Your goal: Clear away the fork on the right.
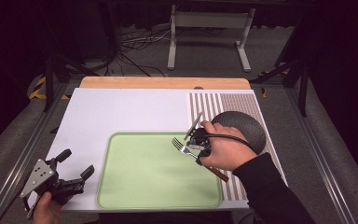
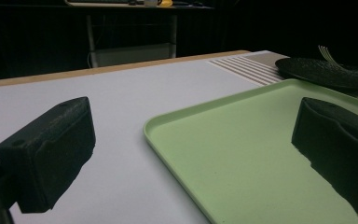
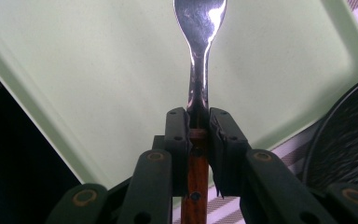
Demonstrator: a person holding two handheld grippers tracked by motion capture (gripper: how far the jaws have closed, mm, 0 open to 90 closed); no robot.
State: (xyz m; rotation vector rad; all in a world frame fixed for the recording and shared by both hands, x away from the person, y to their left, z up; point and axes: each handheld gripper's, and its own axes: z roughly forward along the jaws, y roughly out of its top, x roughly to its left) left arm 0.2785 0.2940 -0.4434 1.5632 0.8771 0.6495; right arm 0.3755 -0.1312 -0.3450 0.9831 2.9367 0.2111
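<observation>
The right hand-held gripper [image 3: 198,128] pinched the fork [image 3: 199,56] at its neck above the green tray [image 1: 121,186]; such a narrow hold risked the fork swivelling; the left hand-held gripper [image 1: 77,162] stood spread, idle.

Wooden-handled metal fork [image 1: 182,147] held level above the green tray [image 1: 135,186].

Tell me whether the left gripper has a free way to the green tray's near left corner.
Probably yes: the left gripper sits open just left of the green tray, with bare white mat between them and nothing held.
</observation>
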